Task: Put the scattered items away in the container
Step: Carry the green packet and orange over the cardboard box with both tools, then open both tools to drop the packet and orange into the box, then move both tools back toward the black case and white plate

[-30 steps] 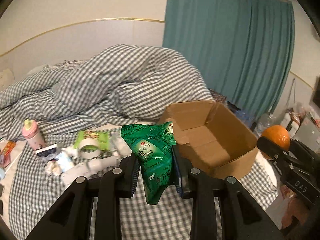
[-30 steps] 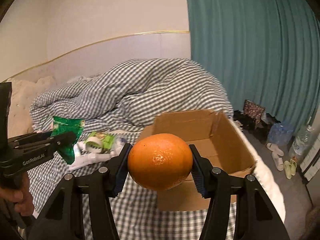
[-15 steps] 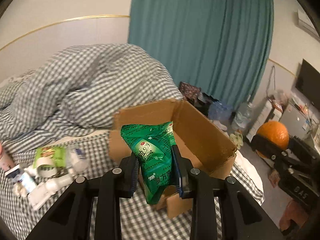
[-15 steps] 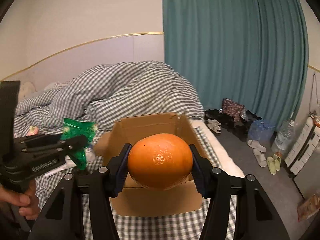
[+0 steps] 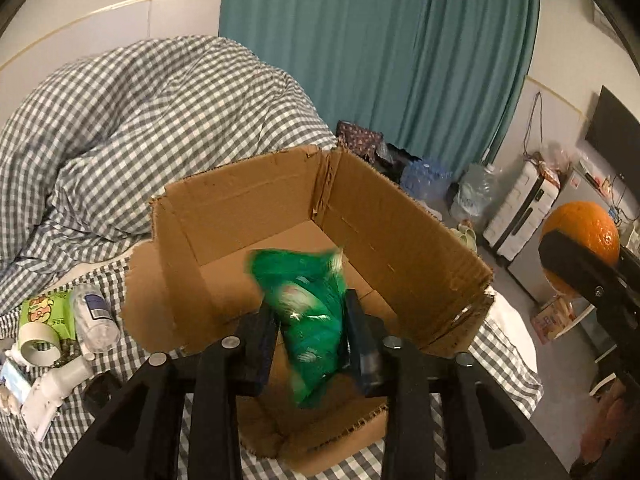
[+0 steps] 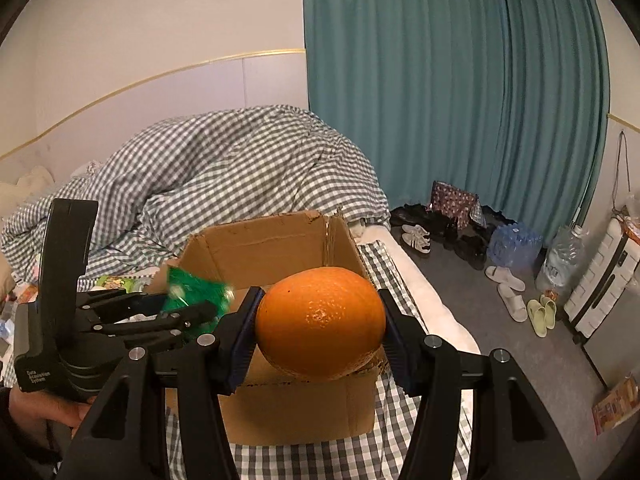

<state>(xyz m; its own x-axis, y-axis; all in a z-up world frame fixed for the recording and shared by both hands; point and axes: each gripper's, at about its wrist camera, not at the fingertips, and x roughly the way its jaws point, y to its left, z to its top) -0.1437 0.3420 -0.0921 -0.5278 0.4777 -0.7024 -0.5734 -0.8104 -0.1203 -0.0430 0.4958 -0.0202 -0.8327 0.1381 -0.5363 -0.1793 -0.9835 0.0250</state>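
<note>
Checked bed (image 5: 120, 364); cardboard box (image 5: 400, 240), tape roll (image 5: 38, 346), bottle (image 5: 94, 316).

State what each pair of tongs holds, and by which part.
The left tongs pinch the green packet across its middle, though it is blurred. The right tongs clamp the orange at its two sides.

Teal curtain (image 6: 460, 92), pale wall (image 6: 160, 20), rumpled checked duvet (image 6: 240, 160), grey floor (image 6: 520, 360)

blurred green packet (image 5: 310, 312), perhaps released, above cardboard box (image 5: 400, 236)
</note>
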